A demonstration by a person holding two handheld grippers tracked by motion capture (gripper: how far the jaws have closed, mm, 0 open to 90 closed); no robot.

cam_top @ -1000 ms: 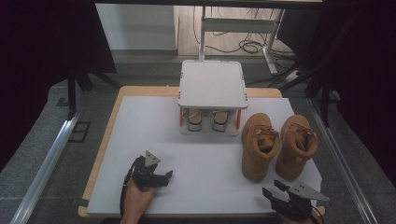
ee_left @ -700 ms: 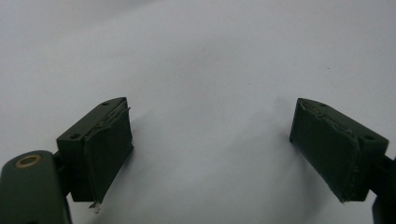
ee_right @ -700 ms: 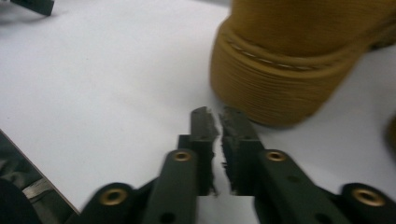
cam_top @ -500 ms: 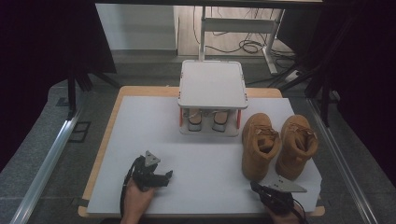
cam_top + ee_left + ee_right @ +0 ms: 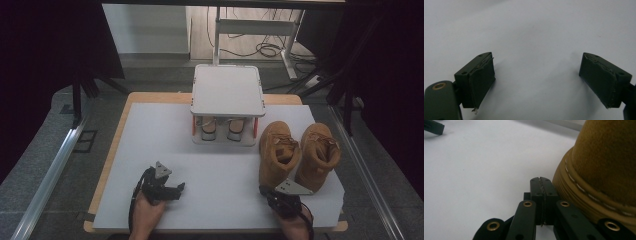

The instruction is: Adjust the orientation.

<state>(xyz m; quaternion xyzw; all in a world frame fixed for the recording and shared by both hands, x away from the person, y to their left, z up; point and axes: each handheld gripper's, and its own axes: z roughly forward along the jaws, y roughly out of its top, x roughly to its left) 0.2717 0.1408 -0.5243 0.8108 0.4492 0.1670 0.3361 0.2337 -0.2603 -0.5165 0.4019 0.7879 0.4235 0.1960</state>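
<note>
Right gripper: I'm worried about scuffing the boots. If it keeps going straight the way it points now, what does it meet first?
Probably the sole edge of the nearer tan boot. The right gripper, jaws shut, sits just beside it, so it might only graze past.

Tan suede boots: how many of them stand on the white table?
2. One tan suede boot stands just beyond the right tool; the other tan suede boot stands beside it, nearer the table's right edge.
</note>
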